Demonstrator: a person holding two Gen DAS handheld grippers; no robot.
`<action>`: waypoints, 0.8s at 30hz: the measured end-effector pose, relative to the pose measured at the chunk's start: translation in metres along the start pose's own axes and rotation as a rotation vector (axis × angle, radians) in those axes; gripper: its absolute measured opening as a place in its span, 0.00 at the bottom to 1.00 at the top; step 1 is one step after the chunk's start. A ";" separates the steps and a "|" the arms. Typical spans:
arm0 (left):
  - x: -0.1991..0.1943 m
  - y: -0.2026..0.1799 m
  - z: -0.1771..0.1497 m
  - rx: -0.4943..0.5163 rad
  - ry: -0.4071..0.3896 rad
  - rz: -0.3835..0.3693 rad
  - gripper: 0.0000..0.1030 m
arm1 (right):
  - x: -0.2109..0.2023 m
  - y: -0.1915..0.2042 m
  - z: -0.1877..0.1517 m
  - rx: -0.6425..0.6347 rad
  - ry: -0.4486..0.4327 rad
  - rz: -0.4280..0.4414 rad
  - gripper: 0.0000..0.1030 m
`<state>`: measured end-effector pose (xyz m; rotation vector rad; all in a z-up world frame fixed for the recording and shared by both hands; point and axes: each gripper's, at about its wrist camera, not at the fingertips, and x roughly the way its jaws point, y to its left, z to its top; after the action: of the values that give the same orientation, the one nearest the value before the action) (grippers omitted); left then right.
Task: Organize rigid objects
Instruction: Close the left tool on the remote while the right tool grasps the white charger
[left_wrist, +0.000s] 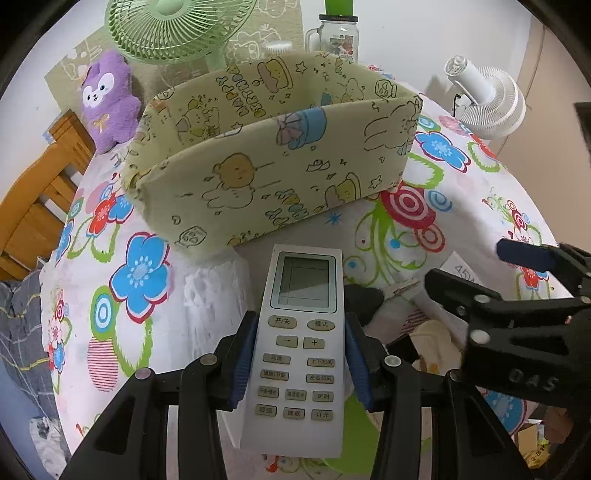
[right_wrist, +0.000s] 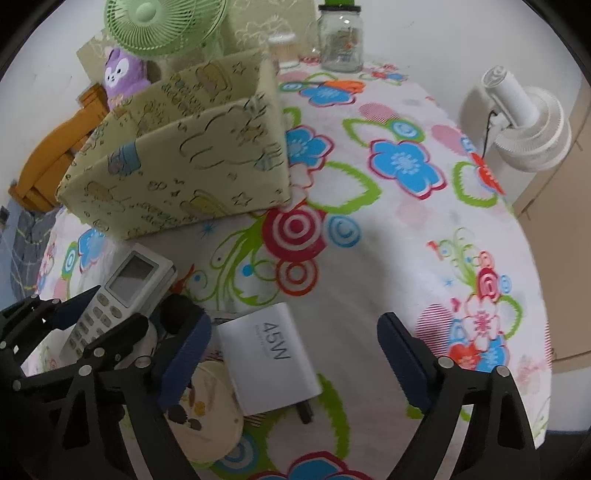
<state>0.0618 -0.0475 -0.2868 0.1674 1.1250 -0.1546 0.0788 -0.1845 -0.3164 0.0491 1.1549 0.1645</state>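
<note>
While left tool (left_wrist: 301, 365) grips remote (left_wrist: 301, 350), screen toward fabric bin (left_wrist: 273, 155), right tool (right_wrist: 295, 360) wide.

The remote control (left_wrist: 301, 343) is being held between the left gripper (left_wrist: 301, 363) pads, just before the fabric box (left_wrist: 273, 155) on the table (right_wrist: 424, 236). To its right, the charger (right_wrist: 271, 356) is being straddled by the right gripper (right_wrist: 295, 363). Behind the box, a fan (left_wrist: 177, 26) and jar (left_wrist: 338, 35) are being kept.

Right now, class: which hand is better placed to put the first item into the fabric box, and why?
Left. The left gripper already clamps the remote facing the fabric box; the right gripper is open around the charger.
</note>
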 end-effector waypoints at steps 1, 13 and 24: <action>-0.001 0.000 -0.001 -0.001 0.000 -0.003 0.45 | 0.001 0.000 0.000 0.003 0.004 0.000 0.86; -0.002 0.005 -0.004 -0.032 -0.006 -0.037 0.45 | 0.015 0.017 -0.008 -0.035 0.029 -0.038 0.65; -0.015 0.003 0.002 -0.054 -0.048 -0.046 0.45 | 0.007 0.013 0.003 0.025 0.010 -0.040 0.51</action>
<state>0.0584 -0.0442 -0.2724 0.0895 1.0842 -0.1682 0.0828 -0.1708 -0.3200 0.0470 1.1674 0.1147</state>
